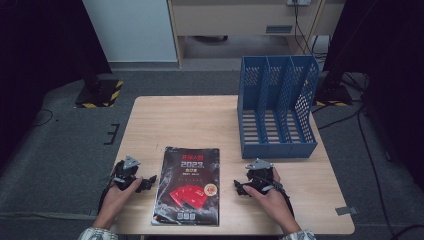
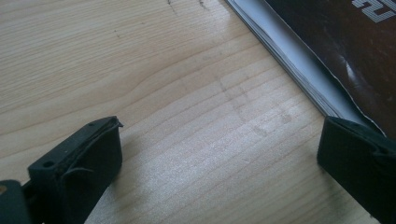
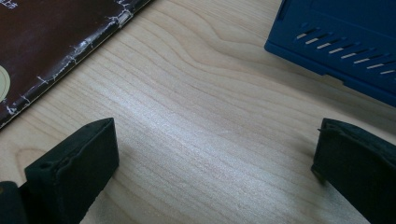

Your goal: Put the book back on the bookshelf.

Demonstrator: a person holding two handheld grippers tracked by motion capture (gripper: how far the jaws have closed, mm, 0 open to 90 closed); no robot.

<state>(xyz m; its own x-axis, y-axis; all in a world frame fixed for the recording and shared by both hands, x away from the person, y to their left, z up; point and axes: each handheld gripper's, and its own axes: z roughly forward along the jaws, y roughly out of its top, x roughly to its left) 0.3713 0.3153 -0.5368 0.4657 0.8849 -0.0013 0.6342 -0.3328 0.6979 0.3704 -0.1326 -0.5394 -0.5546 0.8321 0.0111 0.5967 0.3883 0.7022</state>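
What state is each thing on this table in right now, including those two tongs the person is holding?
Magazine: lying flat, closed, cover up, between the two tongs, untouched.
File rack: lying on its back, compartments empty.
Left tongs: open, nothing between the jaws, beside the magazine's left edge.
Right tongs: open, holding nothing, between magazine and file rack.

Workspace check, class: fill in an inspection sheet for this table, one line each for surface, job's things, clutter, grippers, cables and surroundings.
Surface: light wooden table, bare between items.
Job's things: dark magazine lying flat near the front edge; blue file rack upright at the far right, compartments empty.
Clutter: nothing seen.
Grippers: left hand-held gripper and right hand-held gripper flank the magazine, jaws wide, holding nothing.
Cables: several on the floor at right.
Surroundings: grey floor, pale cabinet behind.
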